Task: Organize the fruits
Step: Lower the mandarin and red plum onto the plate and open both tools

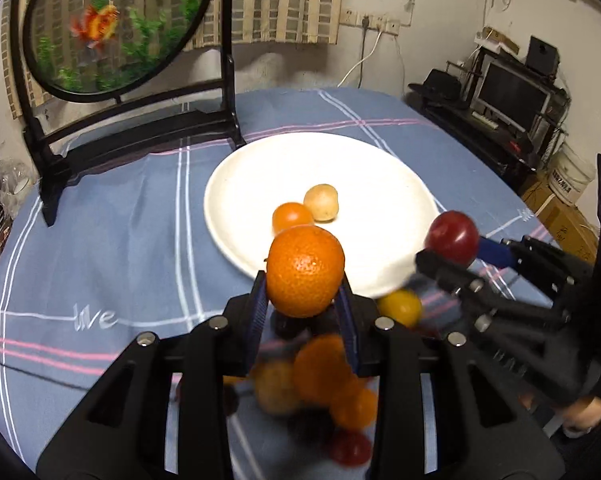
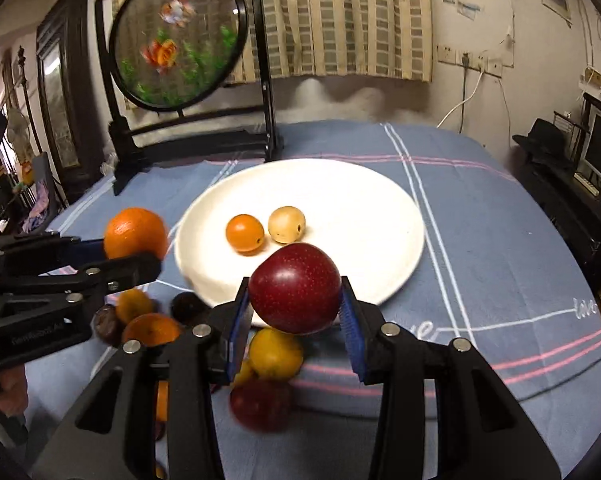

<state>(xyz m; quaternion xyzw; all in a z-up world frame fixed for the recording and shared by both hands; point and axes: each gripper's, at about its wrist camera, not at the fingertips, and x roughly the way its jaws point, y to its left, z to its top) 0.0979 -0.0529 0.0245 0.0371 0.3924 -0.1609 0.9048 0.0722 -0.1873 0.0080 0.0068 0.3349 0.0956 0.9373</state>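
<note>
**Left wrist view: both grippers loaded, plate ahead**

Left wrist view shows the left gripper [image 1: 305,280] closed on an orange [image 1: 305,270], pinched at its sides between the blue pads so the fruit rides clear of the bench [image 1: 100,248]. It hangs over the near rim of the white plate [image 1: 340,168], which sits toward the far middle of the bench under the blue checked cloth.

From the right wrist view, the right gripper [image 2: 295,304] has its jaws closed on a red plum [image 2: 295,287], also held by the sides and lifted above the plate's near edge. Both fruits look headed for the plate, I'd judge, since two are already there: a small orange fruit [image 2: 245,233] and a pale yellow one [image 2: 286,224], just beside each other near the middle.

Loose fruit [image 2: 275,354] waits in a cluster at the near edge of the bench, below the grippers, blurred but plainly orange, yellow and dark red pieces.

A round goldfish screen [image 2: 179,42] stands at the far left corner, well apart from the plate.
</note>
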